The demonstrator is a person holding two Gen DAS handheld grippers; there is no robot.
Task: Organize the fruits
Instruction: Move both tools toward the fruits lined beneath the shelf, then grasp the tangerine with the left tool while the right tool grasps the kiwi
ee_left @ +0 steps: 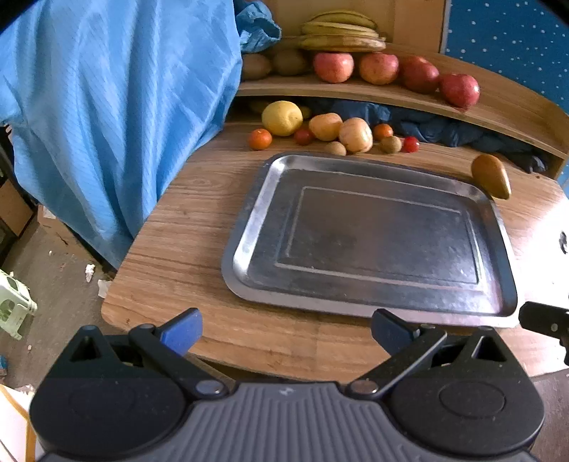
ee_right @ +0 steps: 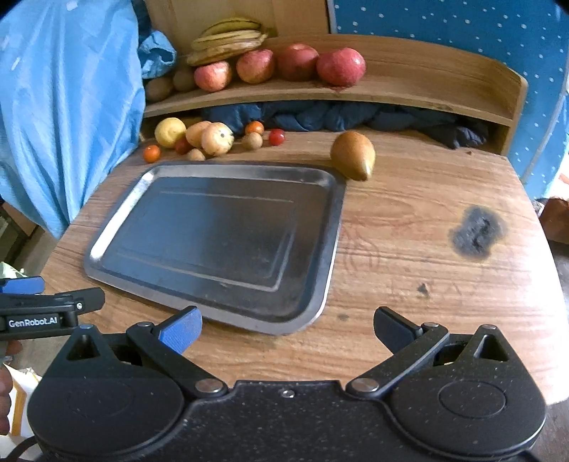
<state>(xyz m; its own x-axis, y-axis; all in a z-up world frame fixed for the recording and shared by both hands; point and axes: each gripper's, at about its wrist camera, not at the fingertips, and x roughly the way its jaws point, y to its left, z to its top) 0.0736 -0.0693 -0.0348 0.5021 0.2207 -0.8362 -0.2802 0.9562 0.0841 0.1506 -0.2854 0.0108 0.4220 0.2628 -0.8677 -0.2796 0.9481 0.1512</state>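
Observation:
An empty steel tray (ee_left: 249,227) (ee_right: 330,227) lies in the middle of the wooden table. A brown pear (ee_left: 491,176) (ee_right: 353,154) lies on the table at the tray's far right corner. Behind the tray sit a lemon (ee_left: 282,117) (ee_right: 170,132), two pale orange fruits (ee_left: 355,134) (ee_right: 217,138), small tomatoes (ee_left: 260,138) (ee_right: 152,153) and small kiwis (ee_left: 390,144) (ee_right: 252,140). My left gripper (ee_left: 286,332) is open and empty at the table's near edge. My right gripper (ee_right: 287,330) is open and empty, near the tray's near right corner.
A curved wooden shelf (ee_left: 505,106) (ee_right: 426,89) at the back holds several red apples (ee_left: 333,66) (ee_right: 340,66), kiwis and bananas (ee_left: 341,32) (ee_right: 227,37). Dark cloth (ee_right: 341,115) lies under it. A blue sheet (ee_left: 117,117) hangs at the left. A dark stain (ee_right: 476,232) marks the table's right.

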